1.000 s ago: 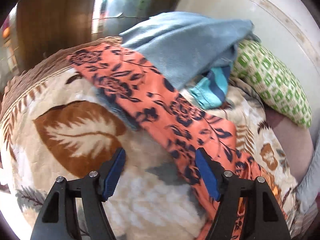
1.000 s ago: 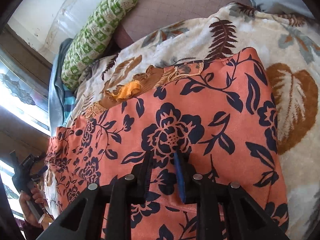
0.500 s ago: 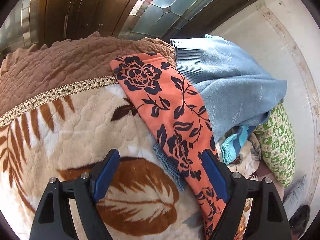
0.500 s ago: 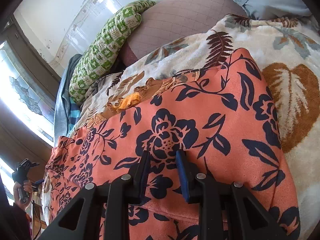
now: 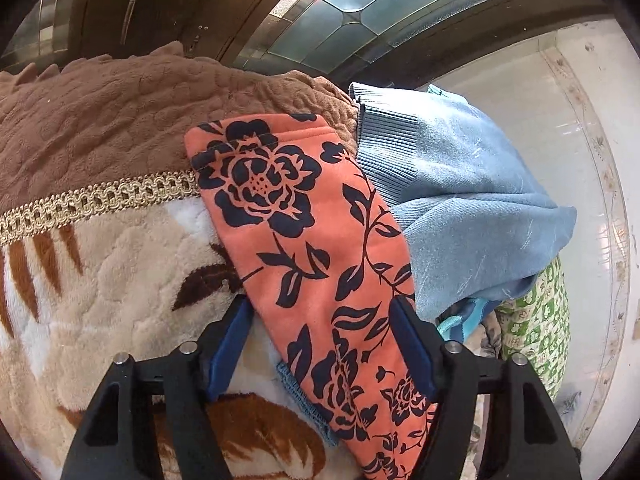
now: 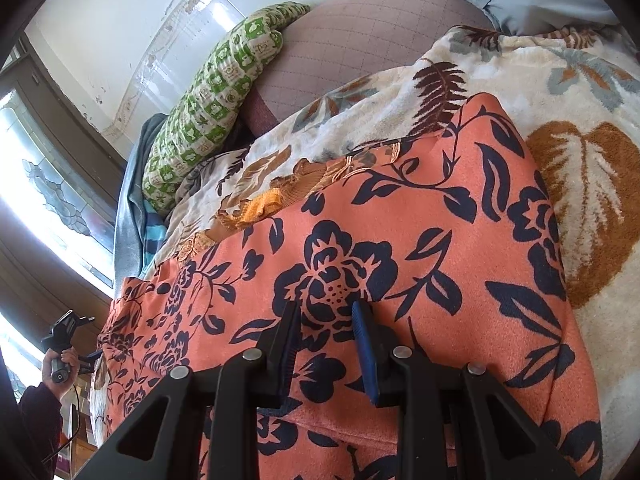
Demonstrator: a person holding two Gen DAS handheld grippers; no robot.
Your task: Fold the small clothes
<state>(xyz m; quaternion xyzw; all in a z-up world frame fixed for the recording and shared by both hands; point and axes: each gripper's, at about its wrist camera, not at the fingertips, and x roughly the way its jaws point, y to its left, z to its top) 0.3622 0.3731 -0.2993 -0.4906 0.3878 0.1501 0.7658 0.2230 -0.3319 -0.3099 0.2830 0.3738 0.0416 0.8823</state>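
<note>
An orange garment with dark blue flowers [image 5: 316,248] lies stretched on a leaf-patterned blanket [image 5: 100,280]. In the left wrist view its narrow hemmed end points away, and my left gripper [image 5: 322,344] is open with the fabric strip between its blue pads, which stand apart from it. In the right wrist view the wide part of the garment [image 6: 400,264] fills the middle, and my right gripper [image 6: 326,340] is narrowed on a raised fold of the cloth at its near edge. The left gripper also shows at far left in the right wrist view [image 6: 66,336].
A light blue knit sweater [image 5: 460,200] lies heaped to the right of the orange strip, over a teal striped cloth [image 5: 468,320]. A green patterned pillow [image 6: 212,108] and a brown quilted cushion [image 6: 360,52] rest against the white wall. The brown blanket border [image 5: 120,120] lies beyond.
My left gripper has moved along the orange strip toward its hemmed end, which is now close and between the open pads. The right gripper has stayed on the fold, its pads slightly wider apart.
</note>
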